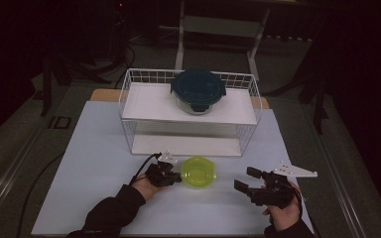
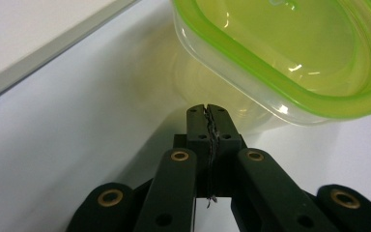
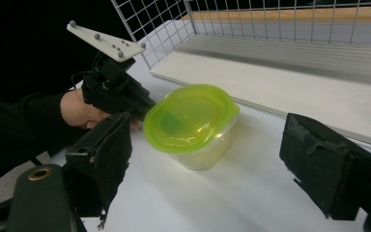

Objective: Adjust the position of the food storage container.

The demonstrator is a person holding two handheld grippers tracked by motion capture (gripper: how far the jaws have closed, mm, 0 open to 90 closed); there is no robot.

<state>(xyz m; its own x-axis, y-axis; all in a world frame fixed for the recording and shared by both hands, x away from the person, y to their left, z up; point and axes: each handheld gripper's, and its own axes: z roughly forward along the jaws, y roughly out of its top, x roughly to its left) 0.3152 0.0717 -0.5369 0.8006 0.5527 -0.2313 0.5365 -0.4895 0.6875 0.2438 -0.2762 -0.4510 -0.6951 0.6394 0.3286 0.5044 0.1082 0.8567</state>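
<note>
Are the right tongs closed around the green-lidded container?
No; the right tongs stand wide open, apart from the green-lidded container.

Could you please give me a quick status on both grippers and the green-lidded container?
Left gripper shut, tips at the green-lidded container. Right gripper open, empty, off to the container's side. Wire shelf rack just behind; nothing between.

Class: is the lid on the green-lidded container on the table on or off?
On. The green lid sits flat across the clear container, its rim overlapping the top edge all round.
</note>
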